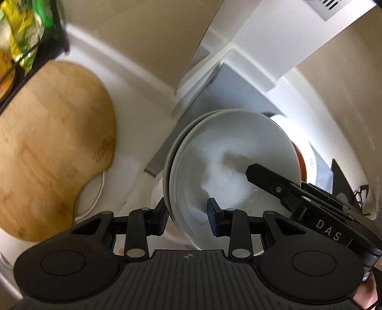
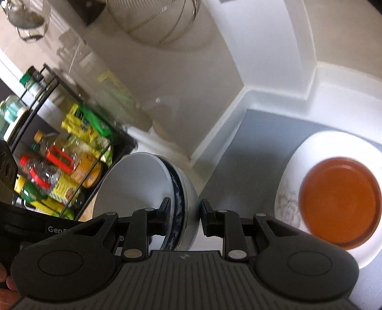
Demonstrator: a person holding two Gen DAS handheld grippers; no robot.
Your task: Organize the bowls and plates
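Observation:
Two nested bowls (image 1: 229, 147) hang tilted above the counter, held by both grippers. My left gripper (image 1: 187, 215) is shut on their near rim, one pad outside and one inside. The right gripper's inner finger (image 1: 262, 176) reaches into the bowls from the right. In the right wrist view the inner bowl (image 2: 133, 181) is white and the outer bowl (image 2: 188, 198) has a dark blue pattern. My right gripper (image 2: 183, 212) is shut on their wall. An orange-brown small plate (image 2: 339, 202) lies on a white plate (image 2: 293, 162) on a grey mat (image 2: 250, 147).
A wooden cutting board (image 1: 47, 147) lies to the left on the white counter. A black wire rack (image 2: 59, 167) holds bottles and yellow-green packets. A wire basket (image 2: 152, 19) and a glass jar (image 2: 26, 19) stand at the back. White walls enclose the mat's corner.

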